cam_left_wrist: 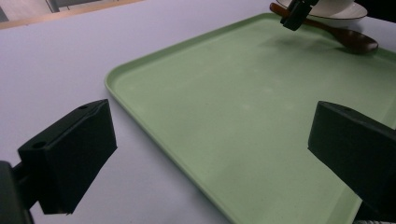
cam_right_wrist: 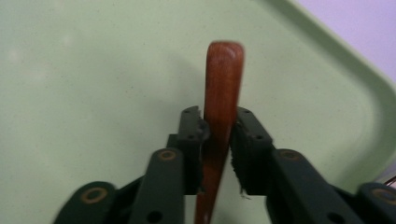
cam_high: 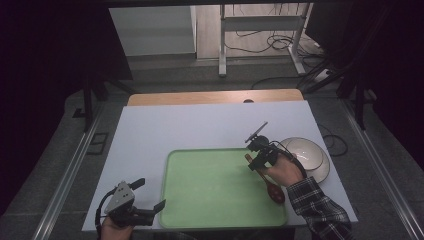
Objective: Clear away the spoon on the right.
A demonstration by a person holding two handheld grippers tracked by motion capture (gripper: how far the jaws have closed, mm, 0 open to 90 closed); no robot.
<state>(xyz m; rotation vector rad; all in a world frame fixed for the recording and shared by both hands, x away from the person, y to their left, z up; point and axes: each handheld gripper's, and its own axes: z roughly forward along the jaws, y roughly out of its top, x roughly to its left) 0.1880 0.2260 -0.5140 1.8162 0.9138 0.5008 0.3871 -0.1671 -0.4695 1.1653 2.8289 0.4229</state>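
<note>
A: High view: right gripper (cam_high: 255,159) lowering the dark brown wooden spoon (cam_high: 270,186), bowl end on the pale green plastic tray (cam_high: 210,200). Release looks next.

B: Left gripper view: left gripper (cam_left_wrist: 210,158) spread, empty.

A: Right gripper view: spoon handle (cam_right_wrist: 219,121) between near-closed jaws; contact looks loosened, unclear; spoon bowl cut off.

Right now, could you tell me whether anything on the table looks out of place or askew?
Nothing looks spilled or damaged. The wooden spoon lies slanted at the green tray's right edge, its handle between the right tongs. The white bowl sits off the tray, on the table beside it.
</note>
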